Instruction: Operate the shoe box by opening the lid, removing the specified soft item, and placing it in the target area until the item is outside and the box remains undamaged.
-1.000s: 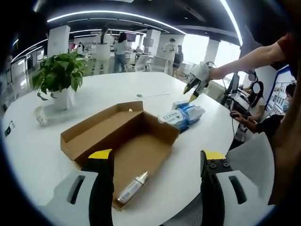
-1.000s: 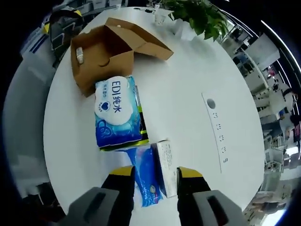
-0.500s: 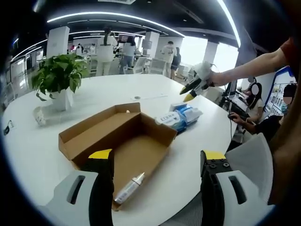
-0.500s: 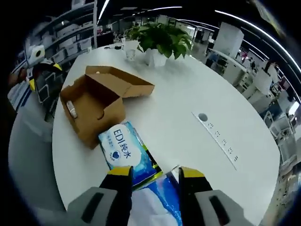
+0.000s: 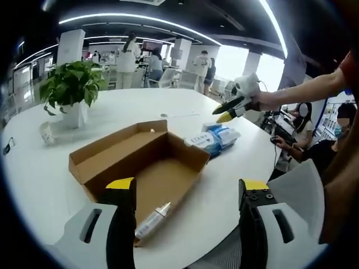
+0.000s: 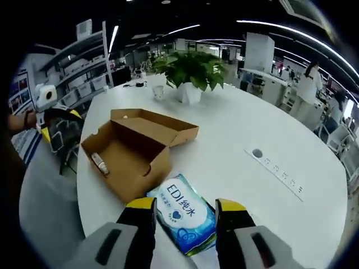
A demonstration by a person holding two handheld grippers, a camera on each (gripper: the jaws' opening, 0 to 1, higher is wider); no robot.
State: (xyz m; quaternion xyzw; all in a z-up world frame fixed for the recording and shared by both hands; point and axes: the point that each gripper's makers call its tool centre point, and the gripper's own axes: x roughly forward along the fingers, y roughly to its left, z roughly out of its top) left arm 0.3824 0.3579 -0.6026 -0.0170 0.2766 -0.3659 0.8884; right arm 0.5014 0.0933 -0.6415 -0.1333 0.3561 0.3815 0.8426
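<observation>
cardboard shoe box sits open on the big white table, with its lid folded back flat behind it. inside the box lies a small white bottle, down at the near end in the left gripper view. in the right gripper view the same bottle lies along the left inner wall of the box.

the soft item, a blue and white wipes pack, lies on the table outside the box, just beside the box's near corner in the right gripper view. in the left gripper view the pack lies past the far right corner of the box.

the left gripper hangs over the near end of the box with its jaws wide apart and nothing between them. the right gripper is up above the pack, jaws apart, holding nothing. in the left gripper view that right gripper is held up in the air above the pack by a person's arm.

a green potted plant and a small cup stand on the far left of the table. people stand far off in the room.
</observation>
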